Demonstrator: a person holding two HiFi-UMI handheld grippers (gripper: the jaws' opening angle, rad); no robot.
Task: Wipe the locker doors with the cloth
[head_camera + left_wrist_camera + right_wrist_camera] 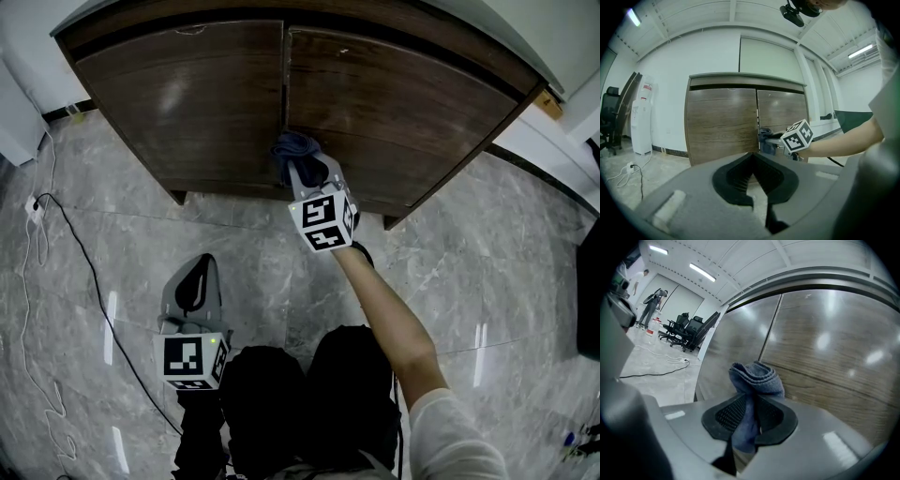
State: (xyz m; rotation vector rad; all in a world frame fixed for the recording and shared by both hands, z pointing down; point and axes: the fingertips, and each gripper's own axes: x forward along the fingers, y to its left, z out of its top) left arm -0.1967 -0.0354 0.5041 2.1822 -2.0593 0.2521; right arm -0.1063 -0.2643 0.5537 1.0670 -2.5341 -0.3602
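Cloth (757,376) is blue-grey, soft terry-like fabric, bunching into a rolled, looped fold at its front end. Right gripper (752,400) is clamping on it, with ribbed black pads pinching the middle and a tail hanging below the jaws. Its long axis is running along the gripper's line, the folded end pointing at the locker. In the head view the cloth (295,150) is sitting low down at the seam between the left door (187,94) and the right door (403,112). Whether it is actually pressing on the wood is hard to tell. Both doors are flat, dark brown wood-grain panels, semi-glossy and catching light spots. Right gripper (300,173) is reaching out level on a bare forearm (389,309). Left gripper (201,267) is hanging back over the glossy grey marble-look floor (469,253), well apart from the locker. Left gripper (752,155) is showing its jaws together at the tips, nothing between them.
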